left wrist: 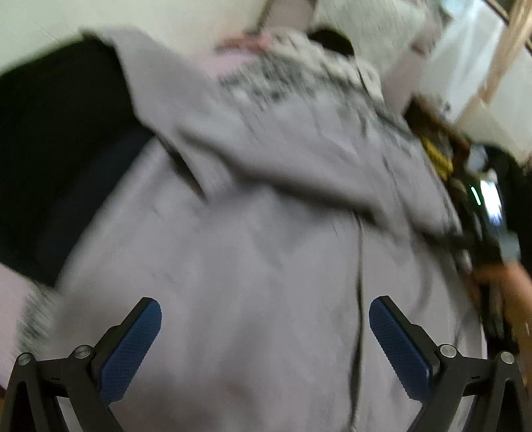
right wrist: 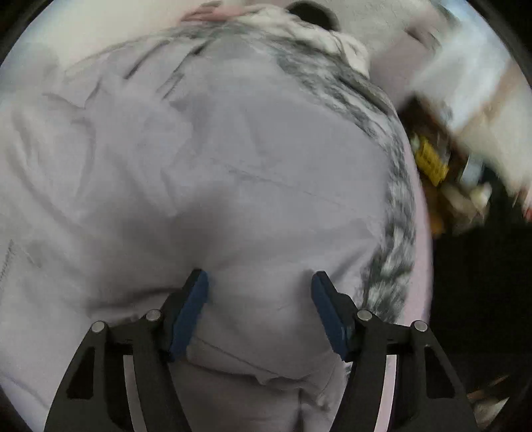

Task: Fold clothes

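A pale lilac-grey jacket (left wrist: pixel 259 232) with a grey furry trim (left wrist: pixel 286 76) fills the left wrist view, blurred by motion; a fold of it lies across the upper part. My left gripper (left wrist: pixel 265 309) is open, its blue pads (left wrist: pixel 133 349) wide apart just above the fabric, holding nothing. In the right wrist view the same jacket (right wrist: pixel 232 172) lies spread, with the fur trim (right wrist: pixel 395 232) running down its right edge. My right gripper (right wrist: pixel 260 282) is open, its fingers either side of a bulge of cloth, close to or touching it.
A black surface (left wrist: pixel 50 149) lies left of the jacket. A cluttered brown area with a yellow item (right wrist: pixel 430 161) sits at the right, with a dark device (left wrist: pixel 495 206) showing a lit screen. White surface (right wrist: pixel 99 30) lies behind the jacket.
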Action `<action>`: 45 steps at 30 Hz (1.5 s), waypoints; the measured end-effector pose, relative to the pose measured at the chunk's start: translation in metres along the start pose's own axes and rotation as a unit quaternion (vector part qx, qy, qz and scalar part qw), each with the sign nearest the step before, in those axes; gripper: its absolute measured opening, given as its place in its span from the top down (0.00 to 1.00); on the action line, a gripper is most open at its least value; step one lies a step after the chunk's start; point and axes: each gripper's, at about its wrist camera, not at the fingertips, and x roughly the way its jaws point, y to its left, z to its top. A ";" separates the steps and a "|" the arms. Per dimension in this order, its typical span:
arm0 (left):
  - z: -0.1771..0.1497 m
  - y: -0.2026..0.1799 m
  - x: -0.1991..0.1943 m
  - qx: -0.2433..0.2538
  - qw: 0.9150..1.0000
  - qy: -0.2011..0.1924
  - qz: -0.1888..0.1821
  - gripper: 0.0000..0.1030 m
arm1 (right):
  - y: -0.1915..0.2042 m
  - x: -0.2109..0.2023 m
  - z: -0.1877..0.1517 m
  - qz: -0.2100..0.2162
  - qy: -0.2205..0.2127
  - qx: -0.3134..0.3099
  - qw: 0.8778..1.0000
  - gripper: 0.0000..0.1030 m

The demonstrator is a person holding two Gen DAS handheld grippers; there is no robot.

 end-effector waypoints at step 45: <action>0.267 0.085 0.041 -0.194 0.962 -0.191 0.013 1.00 | -0.053 -0.134 -0.085 0.236 -0.082 0.030 0.968 0.22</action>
